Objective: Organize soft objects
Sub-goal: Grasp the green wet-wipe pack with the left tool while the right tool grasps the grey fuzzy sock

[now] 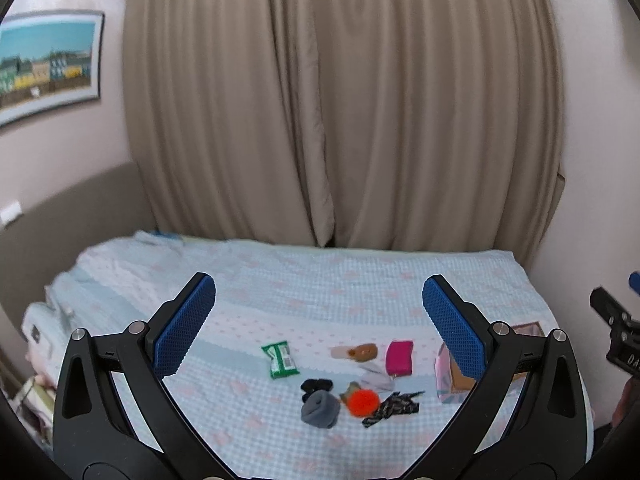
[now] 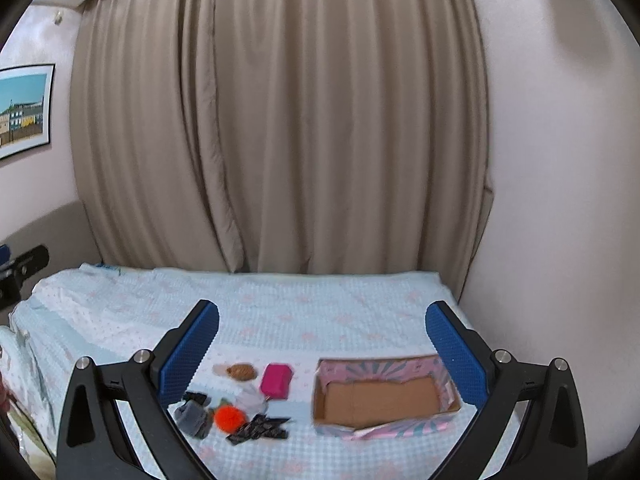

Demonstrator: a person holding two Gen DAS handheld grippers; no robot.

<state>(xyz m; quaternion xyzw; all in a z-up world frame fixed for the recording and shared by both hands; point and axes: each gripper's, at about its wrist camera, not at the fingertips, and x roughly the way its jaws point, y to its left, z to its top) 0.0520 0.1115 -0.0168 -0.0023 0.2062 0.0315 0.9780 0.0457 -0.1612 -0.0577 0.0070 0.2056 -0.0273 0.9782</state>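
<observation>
- Hovering above the bed [image 1: 320,280], I kept my left gripper [image 1: 319,316] with its fingers spread wide and nothing between them; my right gripper [image 2: 322,336] was the same, its fingers apart and empty.
- Lying in a loose cluster on the checked cover were the soft things: a grey rolled sock [image 1: 320,409], a black scrunchie-like bundle [image 1: 316,385] touching it, an orange pom-pom [image 1: 362,401], a dark patterned cloth [image 1: 391,409], a pale folded cloth [image 1: 376,376], a pink pouch [image 1: 399,357] and a small brown plush [image 1: 362,352].
- A green packet [image 1: 280,360] sat a little apart on the left of that group; I could not tell whether it counted as soft.
- I judged all of these to be light and yielding: the sock and pom-pom would squash under the pads, so I meant to pinch through the thick middle, not a loose edge.
- The patterned cloth looked thin and floppy; I expected it to drape and trail, so a hold at a bunched fold seemed safest.
- The pouch looked firmer, and gripping across its narrow sides seemed best.
- To the right of the cluster stood an open cardboard box [image 2: 444,384] with pink patterned walls; its brown floor showed bare, with nothing in it.
</observation>
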